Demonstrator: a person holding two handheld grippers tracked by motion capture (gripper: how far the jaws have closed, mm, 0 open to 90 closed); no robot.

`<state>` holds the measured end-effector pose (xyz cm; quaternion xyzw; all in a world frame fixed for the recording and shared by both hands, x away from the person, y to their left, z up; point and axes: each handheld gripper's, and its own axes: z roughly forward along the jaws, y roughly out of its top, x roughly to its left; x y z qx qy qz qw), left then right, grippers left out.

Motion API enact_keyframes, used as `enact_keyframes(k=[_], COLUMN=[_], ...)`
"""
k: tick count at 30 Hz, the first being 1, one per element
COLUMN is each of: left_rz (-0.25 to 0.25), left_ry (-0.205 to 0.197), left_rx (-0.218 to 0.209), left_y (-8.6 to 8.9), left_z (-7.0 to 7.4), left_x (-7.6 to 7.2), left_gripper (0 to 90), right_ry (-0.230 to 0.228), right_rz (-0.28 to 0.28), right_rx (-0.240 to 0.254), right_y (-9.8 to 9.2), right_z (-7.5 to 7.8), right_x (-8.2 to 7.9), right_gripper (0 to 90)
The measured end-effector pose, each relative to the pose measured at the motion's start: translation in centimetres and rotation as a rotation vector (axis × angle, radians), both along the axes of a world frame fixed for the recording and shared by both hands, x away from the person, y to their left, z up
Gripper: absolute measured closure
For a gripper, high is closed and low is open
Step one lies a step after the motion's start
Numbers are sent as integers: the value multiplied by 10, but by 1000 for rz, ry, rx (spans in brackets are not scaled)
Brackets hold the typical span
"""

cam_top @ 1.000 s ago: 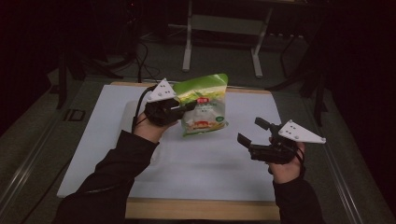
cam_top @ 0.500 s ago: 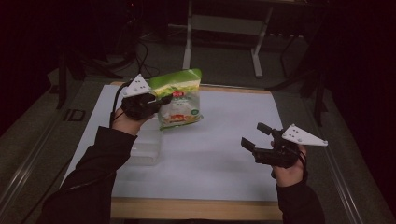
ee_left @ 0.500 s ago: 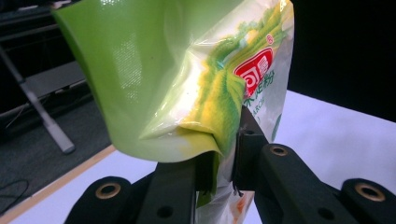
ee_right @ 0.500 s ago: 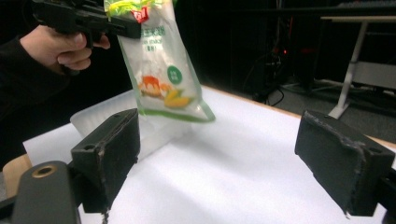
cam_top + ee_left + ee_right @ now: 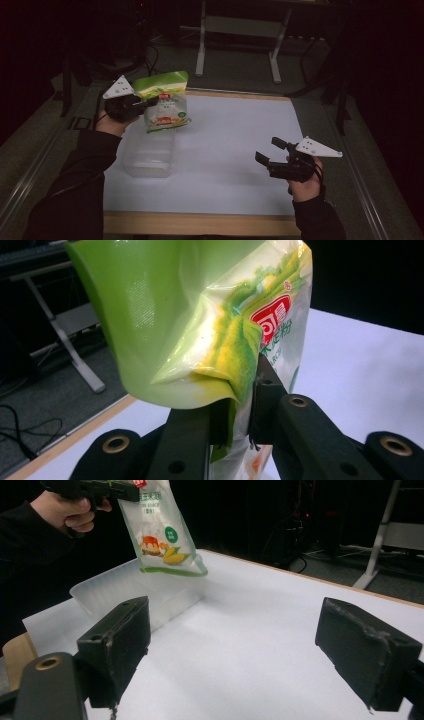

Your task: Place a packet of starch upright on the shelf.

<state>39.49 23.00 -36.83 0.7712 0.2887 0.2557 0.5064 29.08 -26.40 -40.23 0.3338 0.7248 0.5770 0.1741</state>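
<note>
A green and white food pouch [image 5: 164, 102] hangs in the air at the left of the table, pinched at its top edge by my left gripper [image 5: 152, 103], which is shut on it. In the left gripper view the jaws clamp the crumpled pouch [image 5: 210, 335] between them. The pouch [image 5: 162, 535] dangles above the far end of a clear plastic tub [image 5: 149, 154] that sits on the white table sheet [image 5: 235, 135]. My right gripper [image 5: 270, 152] hovers low at the right of the table, wide open with nothing between its pads [image 5: 117, 642].
The tub [image 5: 135, 597] lies at the table's left front. A wooden table edge [image 5: 200, 222] runs along the front. Behind the table stand a metal frame's legs [image 5: 237, 45] and cables on a dark floor.
My left gripper has carried the pouch leftward, from the table's middle back to above the tub. The right gripper has sunk slightly and stays open.
</note>
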Motion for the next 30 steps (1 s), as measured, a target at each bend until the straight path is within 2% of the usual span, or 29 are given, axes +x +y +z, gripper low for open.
enact_keyframes(k=[3, 9, 13, 19, 21, 24, 30], left_rz=[4, -15, -7, -18, -23, -34, -48], left_ry=[1, -30, -42, -17, -10, 6, 22], left_rx=[6, 15, 14, -1, 5, -13, -10], left_y=[9, 23, 30, 38, 40, 44, 52], left_z=[-2, -4, -11, -28, -34, -40, -38], left_x=[8, 28, 40, 53, 55, 55, 50], left_gripper=[814, 814, 813, 813, 814, 813, 814], right_ry=[13, 35, 50, 64, 67, 75, 73], right_rz=[2, 10, 7, 3, 0, 0, 0], right_rx=[8, 2, 4, 15, 13, 18, 16], right_y=[1, 4, 4, 3, 2, 1, 3], right_z=[0, -5, -8, -9, -10, -10, -10], right_x=[1, 2, 3, 4, 5, 5, 6], right_gripper=[148, 148, 148, 149, 149, 150, 149])
